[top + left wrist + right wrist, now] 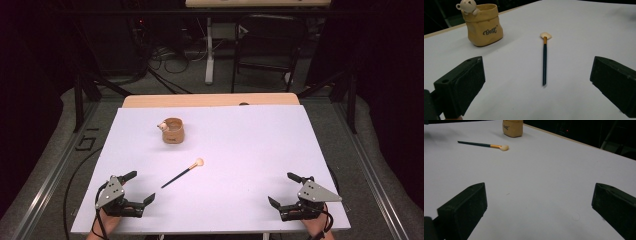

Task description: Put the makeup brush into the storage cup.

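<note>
Two grippers sit at the near edge of the white table [240, 200], and I read them from left to right. My left gripper [134, 187] rests near the left corner with its jaws spread wide and nothing between them; the brush [182, 173] lies just ahead of it, a little right of it and apart from it, flat on the table with its dark handle tip pointing back toward that gripper and its pale bristle head toward the middle. Behind the brush, well apart from it, stands the tan cup [173, 131] with a small bear figure [162, 126] on its rim. I judge the brush to be very light, with a thin, stiff, smooth handle that may roll or slip out of the pads, and soft bristles I would rather not crush, so I would take it across the dark handle around its middle or just below the gold collar [545, 40], closing squarely from both sides. Lying so low on the table, it leaves little room under the pads. Farther right, my right gripper [286, 189] rests near the right corner, also released and empty, well apart from the brush. I cannot see into the cup, and in the right gripper view its top is cut off.
</note>
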Demonstrator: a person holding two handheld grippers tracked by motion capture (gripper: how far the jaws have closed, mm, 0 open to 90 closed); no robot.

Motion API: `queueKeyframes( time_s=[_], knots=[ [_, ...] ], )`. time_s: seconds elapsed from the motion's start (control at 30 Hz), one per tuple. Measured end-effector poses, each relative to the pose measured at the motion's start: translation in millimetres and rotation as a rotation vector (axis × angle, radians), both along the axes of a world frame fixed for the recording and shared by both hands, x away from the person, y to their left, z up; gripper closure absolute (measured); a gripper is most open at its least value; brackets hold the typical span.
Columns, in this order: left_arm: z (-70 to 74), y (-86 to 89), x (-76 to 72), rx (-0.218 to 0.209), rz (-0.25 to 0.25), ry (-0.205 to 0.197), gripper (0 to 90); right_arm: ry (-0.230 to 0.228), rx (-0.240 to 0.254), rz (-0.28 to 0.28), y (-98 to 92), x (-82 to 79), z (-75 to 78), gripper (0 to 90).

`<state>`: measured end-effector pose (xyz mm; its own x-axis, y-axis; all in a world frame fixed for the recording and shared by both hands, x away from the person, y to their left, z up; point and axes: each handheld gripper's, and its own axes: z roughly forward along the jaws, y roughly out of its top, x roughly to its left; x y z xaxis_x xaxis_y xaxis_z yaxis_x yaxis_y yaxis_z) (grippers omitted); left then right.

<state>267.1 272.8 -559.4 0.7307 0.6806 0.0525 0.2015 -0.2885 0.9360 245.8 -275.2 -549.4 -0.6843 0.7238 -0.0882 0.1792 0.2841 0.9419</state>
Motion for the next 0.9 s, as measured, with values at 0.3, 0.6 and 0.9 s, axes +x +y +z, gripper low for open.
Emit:
queueKeyframes(
  time_s=[0.3,0.6,0.9],
  knots=[
    [-0.2,-2.2,2.4,0.011,-0.004,0.008,0.0,0.003,0.0,0.0,1.0,0.1,-0.3,0.0],
    [3.4,-8.7,9.7,0.027,-0.006,0.007,0.0,0.006,0.0,0.0,0.5,0.0,-0.4,0.0],
    [12.7,-20.5,14.3,0.068,0.006,0.041,0.0,0.013,0.002,0.002,1.3,-0.7,0.1,0.0]
  ],
)
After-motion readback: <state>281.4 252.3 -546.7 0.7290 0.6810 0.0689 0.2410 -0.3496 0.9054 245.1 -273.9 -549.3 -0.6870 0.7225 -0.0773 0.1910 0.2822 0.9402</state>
